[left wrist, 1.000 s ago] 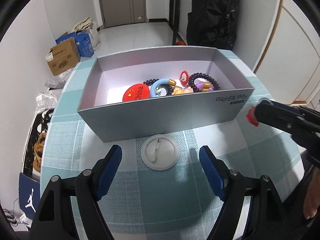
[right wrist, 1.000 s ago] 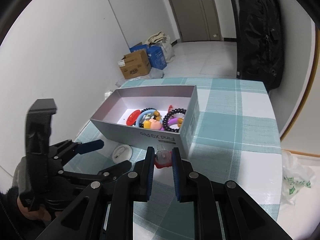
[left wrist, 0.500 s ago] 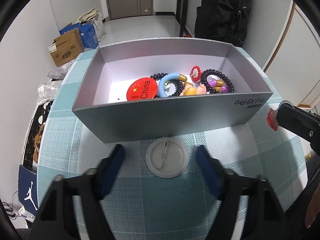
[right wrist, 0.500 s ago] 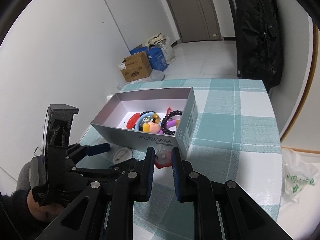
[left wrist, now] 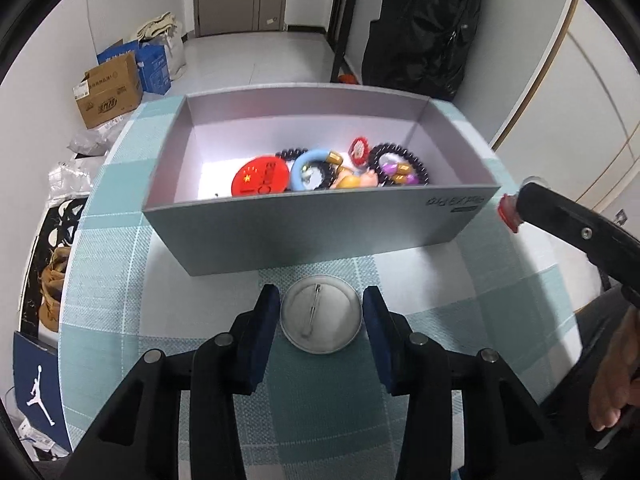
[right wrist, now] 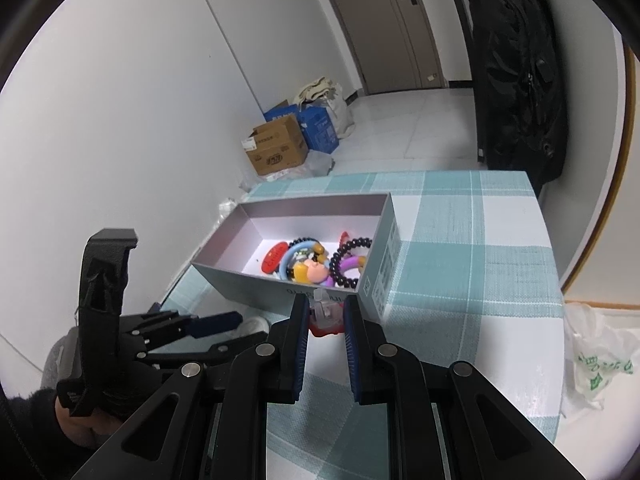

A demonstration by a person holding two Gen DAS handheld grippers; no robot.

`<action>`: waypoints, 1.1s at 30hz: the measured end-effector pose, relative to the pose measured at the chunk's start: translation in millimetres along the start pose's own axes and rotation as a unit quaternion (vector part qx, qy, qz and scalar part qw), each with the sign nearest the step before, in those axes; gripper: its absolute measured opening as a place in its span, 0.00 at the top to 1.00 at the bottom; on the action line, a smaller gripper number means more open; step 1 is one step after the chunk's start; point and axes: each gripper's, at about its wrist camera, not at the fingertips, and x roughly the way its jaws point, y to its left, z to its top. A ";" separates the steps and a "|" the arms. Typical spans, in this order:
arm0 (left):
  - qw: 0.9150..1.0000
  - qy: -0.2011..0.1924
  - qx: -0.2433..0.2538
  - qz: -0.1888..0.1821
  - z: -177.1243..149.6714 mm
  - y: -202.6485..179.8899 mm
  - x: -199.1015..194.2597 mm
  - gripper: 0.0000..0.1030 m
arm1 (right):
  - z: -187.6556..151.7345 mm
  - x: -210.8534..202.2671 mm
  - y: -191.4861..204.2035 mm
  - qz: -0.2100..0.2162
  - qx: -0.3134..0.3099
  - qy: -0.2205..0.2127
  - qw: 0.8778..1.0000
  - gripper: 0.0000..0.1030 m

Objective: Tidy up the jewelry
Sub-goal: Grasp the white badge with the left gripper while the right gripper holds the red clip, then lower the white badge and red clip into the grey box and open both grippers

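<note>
left gripper: jaws apart, one each side of badge | badge: face down on table, just in front of box | right gripper: clamped on small red thing, beside box

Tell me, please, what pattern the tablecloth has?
Teal-and-white plaid tablecloth; it shows best in the right wrist view.

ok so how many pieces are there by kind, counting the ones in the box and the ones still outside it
pin badges: 2, red one in the box, one face down on the table
bead bracelets: 2
blue ring: 1
small figure: 1
red-rimmed charms: 2, one in the box, one in the right hand-held gripper
total: 8
</note>
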 end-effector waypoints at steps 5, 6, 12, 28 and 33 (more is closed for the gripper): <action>1.000 -0.018 0.006 -0.007 -0.3 -5.9 -11.3 0.64 | 1.9 -1.8 -1.8 0.001 0.011 -0.007 1.000 0.84; 1.000 -0.021 0.006 -0.009 -0.4 -5.7 -12.9 0.64 | 2.5 -1.2 -2.6 0.003 0.014 -0.007 1.000 0.84; 0.998 -0.064 0.002 -0.020 5.7 -5.8 -30.1 0.64 | 5.9 -3.2 -1.4 0.006 0.013 -0.018 1.000 0.84; 0.990 -0.122 -0.042 -0.057 33.7 9.4 -43.2 0.64 | 27.2 9.5 7.0 0.023 0.007 -0.030 0.999 0.84; 0.989 -0.120 -0.059 -0.062 44.2 17.4 -35.0 0.64 | 37.4 16.4 8.7 0.037 0.009 -0.032 0.999 0.84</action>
